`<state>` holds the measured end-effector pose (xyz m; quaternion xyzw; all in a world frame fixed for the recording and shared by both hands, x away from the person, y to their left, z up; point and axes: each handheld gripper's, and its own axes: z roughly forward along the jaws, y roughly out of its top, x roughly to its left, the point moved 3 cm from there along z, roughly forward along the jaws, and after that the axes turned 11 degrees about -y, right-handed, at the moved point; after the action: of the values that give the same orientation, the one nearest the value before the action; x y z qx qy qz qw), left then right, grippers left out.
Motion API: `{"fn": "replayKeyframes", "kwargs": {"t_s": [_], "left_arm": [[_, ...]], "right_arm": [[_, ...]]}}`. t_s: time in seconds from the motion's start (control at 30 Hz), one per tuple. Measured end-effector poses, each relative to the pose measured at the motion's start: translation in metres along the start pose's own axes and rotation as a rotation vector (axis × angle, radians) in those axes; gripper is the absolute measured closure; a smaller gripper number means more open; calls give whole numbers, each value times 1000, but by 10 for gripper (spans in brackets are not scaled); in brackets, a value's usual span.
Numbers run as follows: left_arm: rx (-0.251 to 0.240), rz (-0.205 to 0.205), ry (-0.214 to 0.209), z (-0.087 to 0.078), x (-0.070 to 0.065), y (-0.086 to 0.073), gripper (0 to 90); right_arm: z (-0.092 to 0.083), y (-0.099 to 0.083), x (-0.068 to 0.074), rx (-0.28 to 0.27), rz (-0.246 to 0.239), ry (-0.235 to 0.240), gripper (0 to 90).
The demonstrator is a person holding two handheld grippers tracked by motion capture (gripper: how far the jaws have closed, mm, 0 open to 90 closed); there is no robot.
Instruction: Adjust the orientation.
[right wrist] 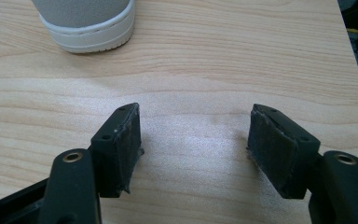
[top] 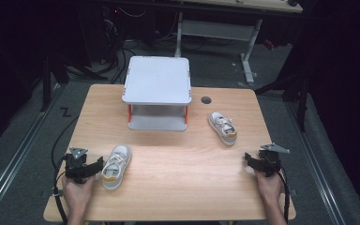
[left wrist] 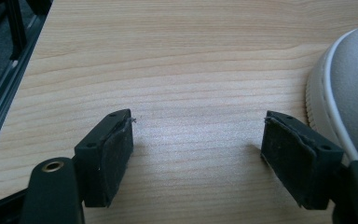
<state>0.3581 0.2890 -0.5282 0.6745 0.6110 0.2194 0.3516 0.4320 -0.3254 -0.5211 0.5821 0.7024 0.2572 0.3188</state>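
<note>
1. Grippers rest at the near table point(top: 168, 187) edge: the left gripper point(top: 95, 165) just beside the near shoe point(top: 116, 166), the right gripper point(top: 248, 159) farther from the far shoe point(top: 223, 127). Both have jaws spread apart with nothing between them, probably poised for a pick.
2. Shoes lie apart, one per side, so each hand likely takes its own.
3. Rack point(top: 157, 92) stands at the far middle, both shelves bare, a likely destination.
4. Writing or brand marks: none legible on shoes or rack.
</note>
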Motion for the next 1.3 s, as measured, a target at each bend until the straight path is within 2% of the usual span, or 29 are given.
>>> {"fn": "replayKeyframes", "kwargs": {"t_s": [0.7, 0.93, 1.17, 1.3], "left_arm": [[3, 4, -3, -1, 0, 0, 273], [-10, -6, 6, 0, 1, 0, 312], [-21, -52, -16, -4, 1, 0, 334], [-21, -49, -18, -9, -1, 1, 348]], "right_arm": [[0, 0, 1, 3, 2, 3, 333], [0, 0, 1, 3, 1, 3, 331], [0, 0, 1, 2, -2, 6, 326], [0, 0, 1, 2, -2, 6, 326]]}}
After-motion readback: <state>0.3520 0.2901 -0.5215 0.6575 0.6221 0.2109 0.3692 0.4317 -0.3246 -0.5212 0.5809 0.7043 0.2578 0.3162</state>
